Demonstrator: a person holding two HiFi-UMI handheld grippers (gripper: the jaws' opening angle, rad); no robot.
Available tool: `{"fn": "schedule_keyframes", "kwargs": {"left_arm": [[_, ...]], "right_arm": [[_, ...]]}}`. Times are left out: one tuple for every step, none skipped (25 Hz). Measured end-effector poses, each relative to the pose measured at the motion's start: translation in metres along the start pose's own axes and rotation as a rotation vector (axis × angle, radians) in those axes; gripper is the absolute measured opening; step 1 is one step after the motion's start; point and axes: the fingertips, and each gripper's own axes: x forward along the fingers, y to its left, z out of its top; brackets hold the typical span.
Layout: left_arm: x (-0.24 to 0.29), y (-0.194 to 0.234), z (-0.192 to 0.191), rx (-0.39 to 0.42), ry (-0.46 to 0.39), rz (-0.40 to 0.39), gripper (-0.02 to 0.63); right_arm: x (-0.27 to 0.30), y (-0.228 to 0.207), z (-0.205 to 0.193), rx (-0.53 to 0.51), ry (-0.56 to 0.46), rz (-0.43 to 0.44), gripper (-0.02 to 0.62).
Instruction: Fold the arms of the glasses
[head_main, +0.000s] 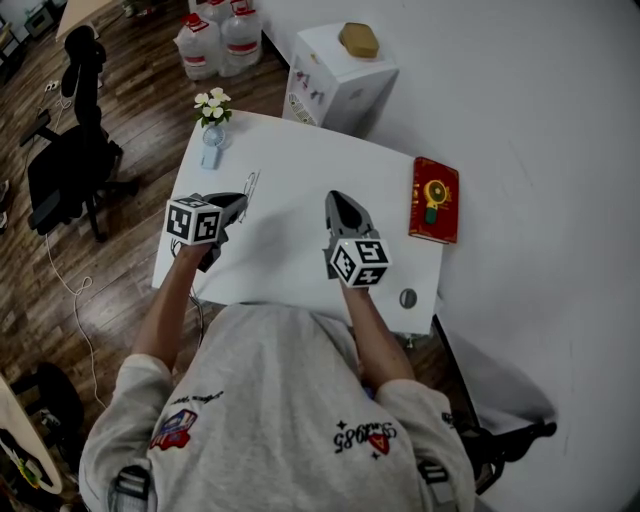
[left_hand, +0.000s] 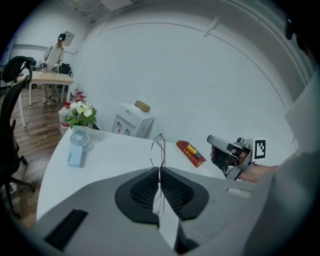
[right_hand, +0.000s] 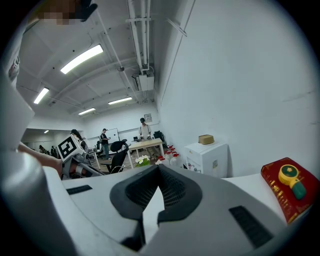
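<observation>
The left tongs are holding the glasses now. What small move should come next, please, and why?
Probably bring the right tongs across toward the glasses. The left tongs are shut on the thin wire frame, which sticks out past their tips. The right tongs are shut on nothing and stand well apart from the frame, so they seem free to push an arm in.

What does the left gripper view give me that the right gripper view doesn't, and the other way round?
Only the left gripper view: the glasses pinched between the left gripper's shut jaws, the frame standing up past the tips, and the small blue fan. Only the right gripper view: the right gripper's own jaws, shut on nothing, and the ceiling lights. Both: the red book, the white cabinet and the flowers.
</observation>
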Motion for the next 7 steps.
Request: {"fn": "schedule_keyframes", "kwargs": {"left_arm": [[-0.0004, -0.0007, -0.0006, -0.002, 0.000, -0.002, 0.014], [-0.0012, -0.0015, -0.0012, -0.005, 0.000, -0.004, 0.014], [-0.0021, -0.0021, -0.0016, -0.006, 0.002, -0.004, 0.014], [-0.0026, -0.0023, -0.0019, -0.006, 0.004, -0.003, 0.014], [-0.0026, -0.0023, -0.0020, -0.006, 0.006, -0.002, 0.014], [-0.0023, -0.0022, -0.0021, -0.006, 0.007, -0.002, 0.014], [-0.0019, -0.0020, -0.0022, -0.005, 0.008, -0.001, 0.014]], "right_arm": [[-0.0007, 0.0004, -0.0004, 0.002, 0.001, 0.000, 0.002], [-0.0013, 0.0010, -0.0008, 0.003, 0.003, -0.001, 0.002], [-0.0016, 0.0016, -0.0010, 0.003, 0.005, -0.001, 0.002], [-0.0016, 0.0021, -0.0010, 0.003, 0.006, 0.000, 0.001], [-0.0013, 0.0023, -0.0009, 0.001, 0.006, 0.002, 0.000], [-0.0009, 0.0023, -0.0008, -0.001, 0.007, 0.004, 0.001], [-0.0004, 0.0022, -0.0008, -0.003, 0.007, 0.006, 0.002]]}}
